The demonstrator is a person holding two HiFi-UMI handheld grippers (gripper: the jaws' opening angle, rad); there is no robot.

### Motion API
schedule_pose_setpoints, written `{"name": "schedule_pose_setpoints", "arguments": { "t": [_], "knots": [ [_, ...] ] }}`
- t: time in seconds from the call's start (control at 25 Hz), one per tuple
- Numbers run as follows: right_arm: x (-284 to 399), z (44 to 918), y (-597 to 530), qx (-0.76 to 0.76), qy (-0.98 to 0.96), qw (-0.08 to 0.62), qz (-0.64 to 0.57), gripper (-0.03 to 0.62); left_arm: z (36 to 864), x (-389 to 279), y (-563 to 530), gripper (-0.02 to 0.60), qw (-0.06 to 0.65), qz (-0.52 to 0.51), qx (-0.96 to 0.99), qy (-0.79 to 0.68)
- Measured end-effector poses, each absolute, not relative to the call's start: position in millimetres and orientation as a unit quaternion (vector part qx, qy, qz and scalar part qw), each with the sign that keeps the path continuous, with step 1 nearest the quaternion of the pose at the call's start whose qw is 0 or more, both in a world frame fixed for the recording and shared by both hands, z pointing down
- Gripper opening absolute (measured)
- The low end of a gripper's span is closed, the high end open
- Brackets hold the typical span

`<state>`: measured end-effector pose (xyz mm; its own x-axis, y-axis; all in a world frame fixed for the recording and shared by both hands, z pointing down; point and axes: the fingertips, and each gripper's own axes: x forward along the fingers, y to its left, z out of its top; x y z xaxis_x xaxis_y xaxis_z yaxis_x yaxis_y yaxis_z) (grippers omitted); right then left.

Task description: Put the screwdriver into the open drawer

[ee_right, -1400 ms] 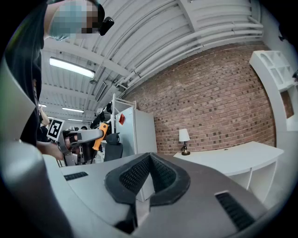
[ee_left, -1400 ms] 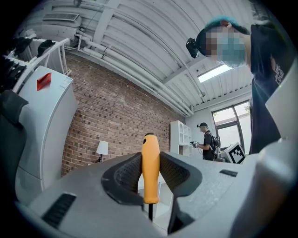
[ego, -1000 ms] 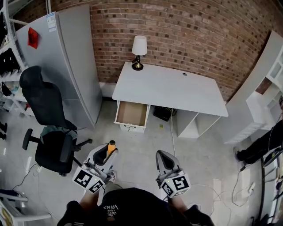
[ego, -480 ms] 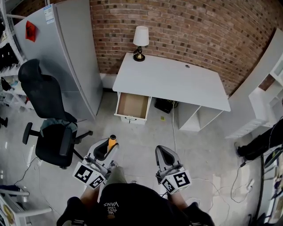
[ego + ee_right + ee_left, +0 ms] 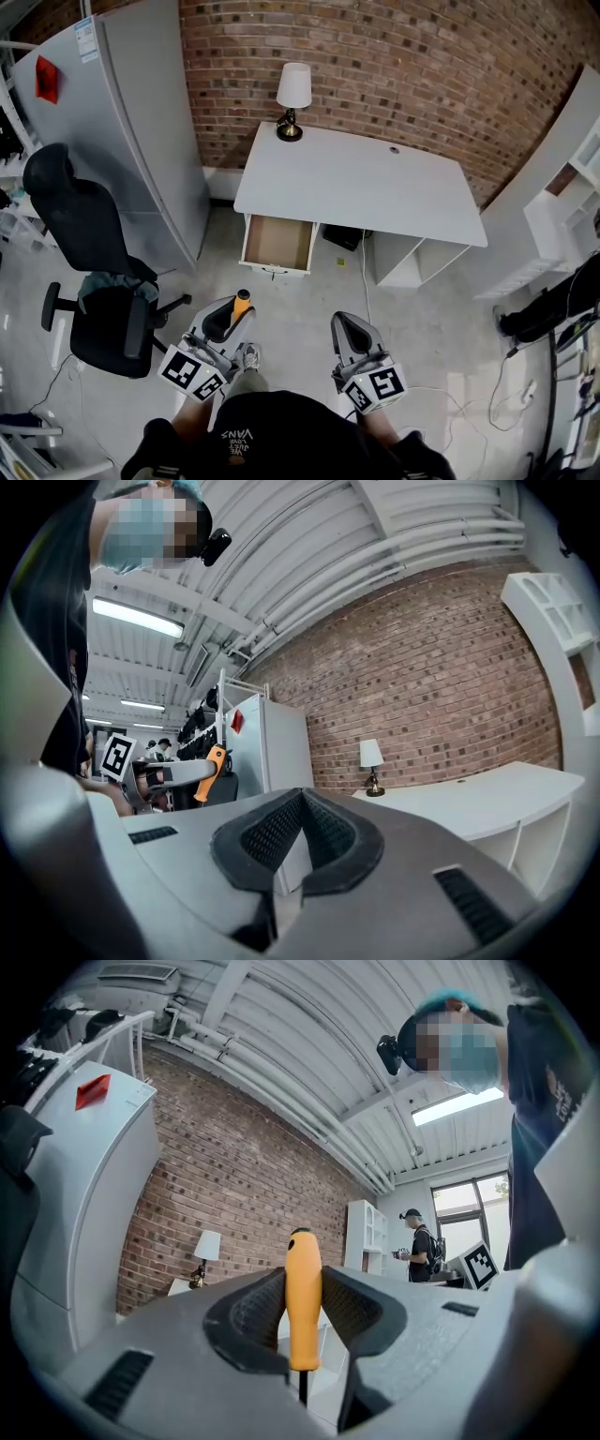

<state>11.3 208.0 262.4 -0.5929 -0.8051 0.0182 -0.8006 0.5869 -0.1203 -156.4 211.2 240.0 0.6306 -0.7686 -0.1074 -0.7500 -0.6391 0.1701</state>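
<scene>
An orange-handled screwdriver [image 5: 303, 1297] stands clamped upright between the jaws of my left gripper [image 5: 303, 1312], its dark shaft pointing down; in the head view the screwdriver's handle [image 5: 241, 302] sticks out past the left gripper [image 5: 228, 319]. The open drawer [image 5: 278, 244], brown inside, juts from under the white desk [image 5: 361, 186], some way ahead of the left gripper. My right gripper [image 5: 348, 337] hangs beside it, jaws together with nothing between them [image 5: 298, 841]. The screwdriver [image 5: 210, 771] also shows at the left in the right gripper view.
A table lamp [image 5: 292, 98] stands on the desk's back left corner against the brick wall. A black office chair [image 5: 94, 281] is to the left, beside a grey cabinet [image 5: 122, 122]. White shelves [image 5: 562, 206] stand on the right. A second person [image 5: 419, 1251] is far off.
The view has shifted slightly and the desk and drawer sit a little closer. Both grippers keep their hold and pose in front of me.
</scene>
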Motion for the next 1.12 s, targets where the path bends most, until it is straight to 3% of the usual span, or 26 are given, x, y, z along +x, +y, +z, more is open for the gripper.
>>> {"name": "schedule_pose_setpoints", "arguments": {
  "t": [1.12],
  "knots": [
    [-65.6,271.5,9.5,-0.543,0.837,0.007,-0.067,-0.005,284.0,-231.8,-23.5,0.117,0.089,-0.037,0.94,-0.328]
  ]
}}
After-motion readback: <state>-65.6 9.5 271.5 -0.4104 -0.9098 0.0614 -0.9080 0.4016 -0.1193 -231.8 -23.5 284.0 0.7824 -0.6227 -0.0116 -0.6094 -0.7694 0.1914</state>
